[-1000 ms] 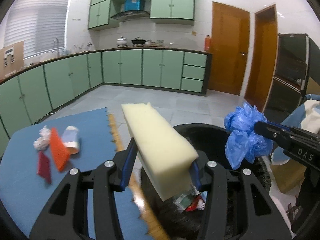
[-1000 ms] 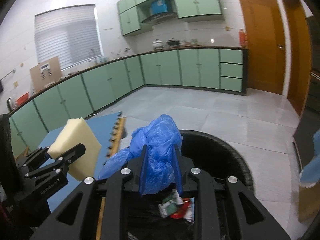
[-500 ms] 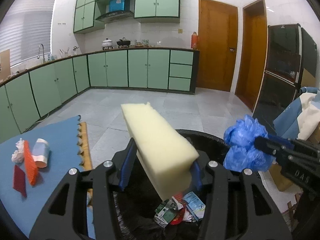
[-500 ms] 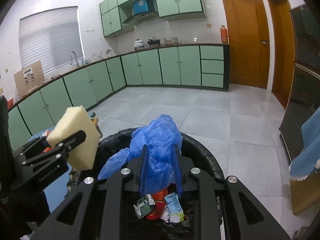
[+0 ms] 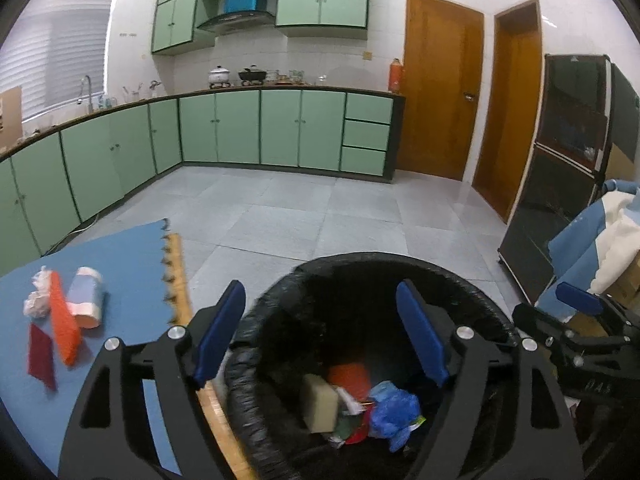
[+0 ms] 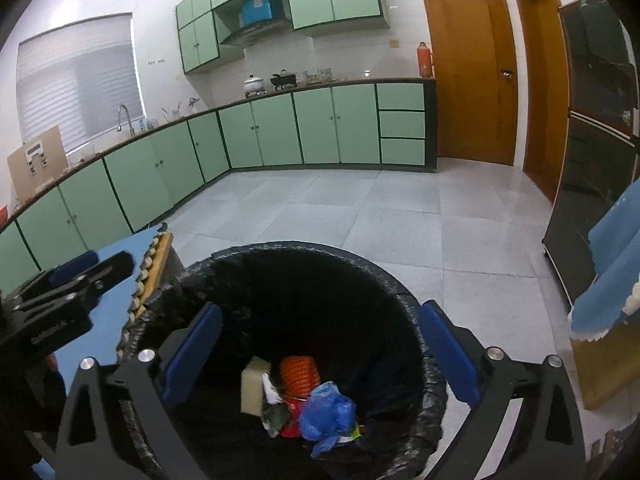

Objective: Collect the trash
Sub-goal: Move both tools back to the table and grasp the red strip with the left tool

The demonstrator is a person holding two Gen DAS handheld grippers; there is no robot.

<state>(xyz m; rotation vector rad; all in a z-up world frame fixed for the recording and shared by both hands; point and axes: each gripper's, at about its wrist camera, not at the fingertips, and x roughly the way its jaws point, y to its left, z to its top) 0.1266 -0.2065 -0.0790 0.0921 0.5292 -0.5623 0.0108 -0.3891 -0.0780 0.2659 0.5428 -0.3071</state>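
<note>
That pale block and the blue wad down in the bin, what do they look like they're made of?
The block looks like foam or sponge: cream, matte, slightly grainy faces, soft edges. The wad looks like thin plastic film, probably a bag: crumpled into many small folds, with a faint sheen. The bin is lined with glossy, wrinkled black plastic.

Crinkled glossy black plastic liner (image 6: 400, 304) in the bin; spongy matt foam block (image 6: 253, 388); smooth, shiny floor tiles (image 5: 288, 208).

Both wrist views look down close over the same lined bin (image 5: 280, 320) (image 6: 400, 292), facing the kitchen cabinets (image 5: 240, 132) (image 6: 316, 128).
</note>
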